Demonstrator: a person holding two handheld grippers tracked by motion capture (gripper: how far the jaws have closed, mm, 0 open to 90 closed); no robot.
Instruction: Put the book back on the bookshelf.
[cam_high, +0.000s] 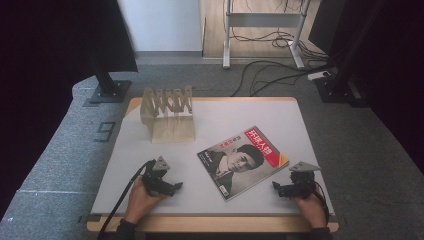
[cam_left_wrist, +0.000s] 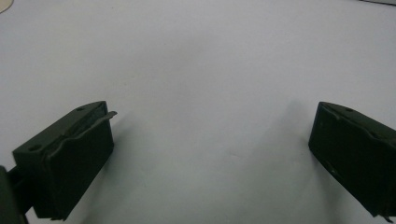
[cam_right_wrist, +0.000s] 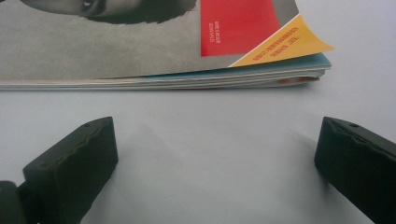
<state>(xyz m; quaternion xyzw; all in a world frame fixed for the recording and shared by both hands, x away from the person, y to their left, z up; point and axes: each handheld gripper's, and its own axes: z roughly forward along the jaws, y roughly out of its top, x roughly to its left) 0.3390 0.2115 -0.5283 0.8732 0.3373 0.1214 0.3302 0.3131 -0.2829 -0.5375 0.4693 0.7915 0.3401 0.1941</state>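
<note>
Jaws wide apart and empty on both sides: the right hand-held gripper rests low on the surface, pointed at the magazine, and its own view shows the long edge of the magazine lying flat just ahead of the two black jaws, not between them. One yellow cover corner curls up a little off the pages. The left hand-held gripper sits on the near left of the surface, also gaping, with bare white between its jaws in the left gripper view.

To my eye nothing is under way yet; this looks like the approach before a pick. The wooden rack stands well apart at the far left, a likely place for the magazine. The next move calls for sliding the right jaws forward over that thin edge, one below and one above, which a flat-lying magazine makes awkward; the lifted corner may offer the easiest entry.
</note>
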